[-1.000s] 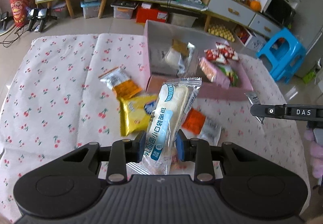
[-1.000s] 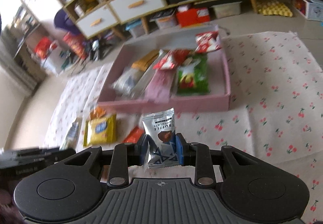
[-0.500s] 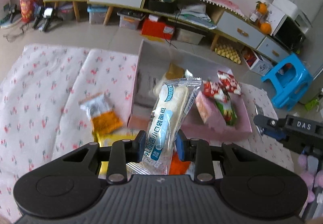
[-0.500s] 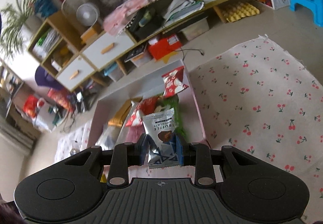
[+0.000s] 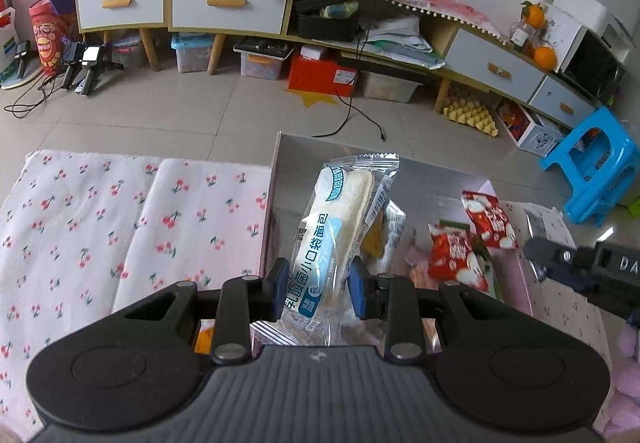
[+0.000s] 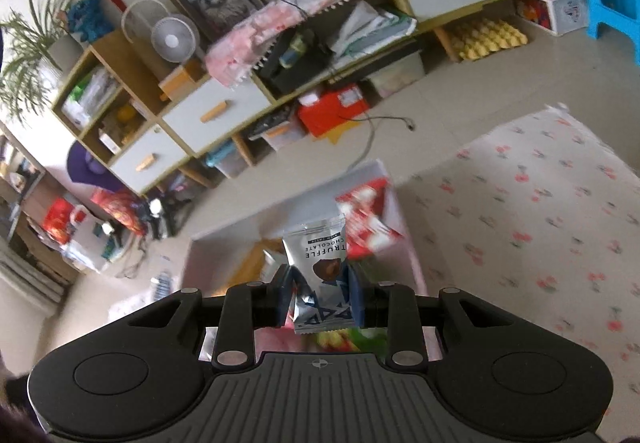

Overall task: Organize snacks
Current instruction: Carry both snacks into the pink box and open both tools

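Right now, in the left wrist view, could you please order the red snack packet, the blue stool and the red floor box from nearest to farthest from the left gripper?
1. Red snack packet, in the pink box, right of the left gripper.
2. Blue stool, on the floor, far right.
3. Red floor box, under the cabinet, ahead.

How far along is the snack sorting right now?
Partly done: the pink box already holds several packets, including red ones. In hand: the left gripper is shut on a bread packet and the right gripper on a chocolate truffle packet, both held over the box. Left: release both; an orange packet remains outside the box.
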Demonstrator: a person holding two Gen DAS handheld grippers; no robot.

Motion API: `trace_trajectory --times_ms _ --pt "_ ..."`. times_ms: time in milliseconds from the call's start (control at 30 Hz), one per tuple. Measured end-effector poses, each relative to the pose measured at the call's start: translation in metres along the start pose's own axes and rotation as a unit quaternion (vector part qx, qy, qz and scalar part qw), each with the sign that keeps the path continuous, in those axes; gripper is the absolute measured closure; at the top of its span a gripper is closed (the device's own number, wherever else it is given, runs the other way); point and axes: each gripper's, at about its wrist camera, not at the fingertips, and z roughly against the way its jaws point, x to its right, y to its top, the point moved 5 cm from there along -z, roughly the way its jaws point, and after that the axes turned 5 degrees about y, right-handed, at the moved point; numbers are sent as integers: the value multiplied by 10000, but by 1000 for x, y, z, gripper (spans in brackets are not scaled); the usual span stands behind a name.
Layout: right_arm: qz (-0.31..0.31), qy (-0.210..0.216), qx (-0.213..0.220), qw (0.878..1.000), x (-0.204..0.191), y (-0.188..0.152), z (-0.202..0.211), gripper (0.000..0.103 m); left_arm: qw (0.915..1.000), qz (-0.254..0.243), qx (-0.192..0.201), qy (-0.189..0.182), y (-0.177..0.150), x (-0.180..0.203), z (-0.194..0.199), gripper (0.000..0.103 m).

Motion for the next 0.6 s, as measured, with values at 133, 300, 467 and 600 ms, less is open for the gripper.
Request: trace_trajectory --times_ms 133,300,467,600 --pt "60 115 -56 9999 -13 9 -22 74 10000 -14 18 -38 2 2 -6 74" --pt "203 135 -132 9996 -25 15 -45 74 10000 -64 28 -1 6 2 -14 74" --pt "363 16 -158 9992 -31 17 -57 73 9999 -138 73 -14 10 3 -19 74" --pt "295 64 -208 9993 -29 18 -65 71 9997 -210 154 -19 11 4 -18 72"
